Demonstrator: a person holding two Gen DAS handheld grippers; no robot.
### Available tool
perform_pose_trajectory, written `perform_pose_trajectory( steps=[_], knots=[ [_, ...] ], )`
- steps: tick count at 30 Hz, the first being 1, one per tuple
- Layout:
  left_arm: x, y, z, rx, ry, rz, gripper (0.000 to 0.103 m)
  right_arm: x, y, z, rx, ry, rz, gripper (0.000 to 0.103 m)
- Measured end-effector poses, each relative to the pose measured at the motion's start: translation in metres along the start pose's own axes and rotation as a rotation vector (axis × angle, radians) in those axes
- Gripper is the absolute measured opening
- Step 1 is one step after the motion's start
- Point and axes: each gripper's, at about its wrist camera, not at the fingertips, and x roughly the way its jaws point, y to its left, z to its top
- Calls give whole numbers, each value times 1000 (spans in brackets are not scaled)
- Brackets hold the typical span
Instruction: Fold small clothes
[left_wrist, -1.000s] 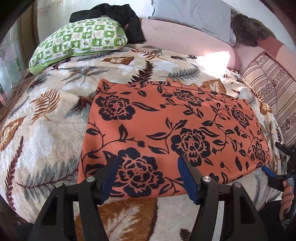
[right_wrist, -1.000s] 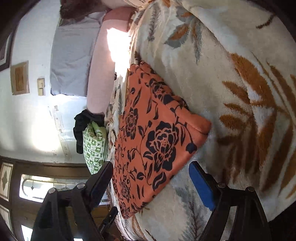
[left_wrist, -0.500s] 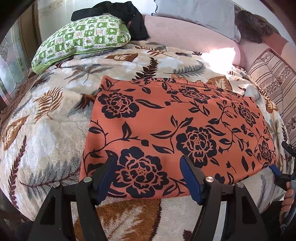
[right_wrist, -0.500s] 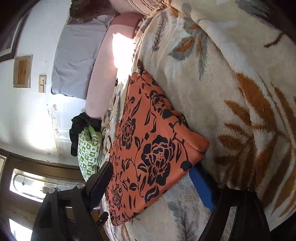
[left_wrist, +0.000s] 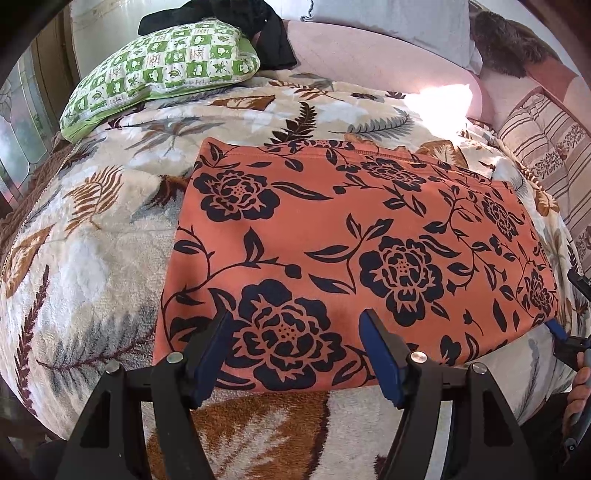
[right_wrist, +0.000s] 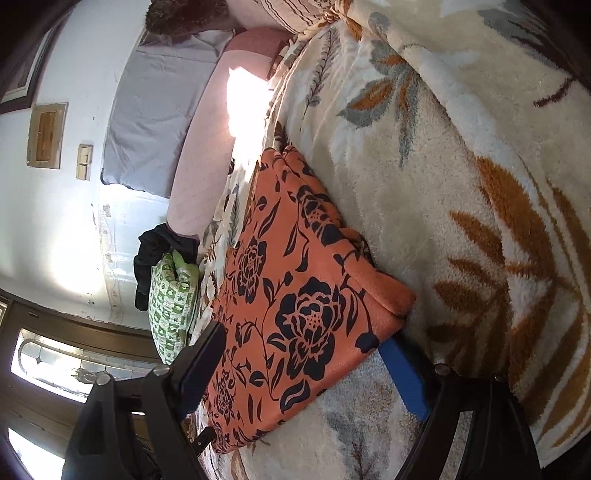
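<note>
An orange garment with dark floral print (left_wrist: 354, 236) lies folded flat on the leaf-patterned blanket (left_wrist: 92, 258). My left gripper (left_wrist: 295, 317) hovers open over its near edge, blue pads apart and pressing nothing. My right gripper (right_wrist: 301, 336) is open at the garment's (right_wrist: 295, 295) near right corner. The blue lower finger (right_wrist: 402, 373) reaches under that thick folded corner, and the black upper finger (right_wrist: 201, 354) stands clear on the other side. In the left wrist view the right gripper (left_wrist: 567, 304) shows at the far right edge, with a person's hand (left_wrist: 580, 391) behind it.
A green patterned pillow (left_wrist: 159, 70) and a black cloth (left_wrist: 269, 40) lie at the bed's far left. A pink headboard cushion (left_wrist: 369, 55), a grey pillow (right_wrist: 155, 114) and a striped pillow (left_wrist: 546, 144) line the back and right. The bed edge is just below my grippers.
My right gripper rolled and crept toward the garment's corner; its blue finger, apart from the cloth before, now sits under it. The left gripper shifted only slightly.
</note>
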Motion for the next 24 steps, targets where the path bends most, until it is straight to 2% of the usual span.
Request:
perform_pose_trajectory(
  steps=[5, 17, 24],
  knots=[
    [9, 3, -1, -9, 30, 7, 71, 0, 0, 0, 1, -3, -1, 86],
    [9, -10, 2, 38, 16, 39, 71, 0, -5, 2, 46, 10, 6, 86],
    [10, -13, -5, 46, 21, 33, 71, -1, -6, 0, 40, 1, 2, 86]
  ],
)
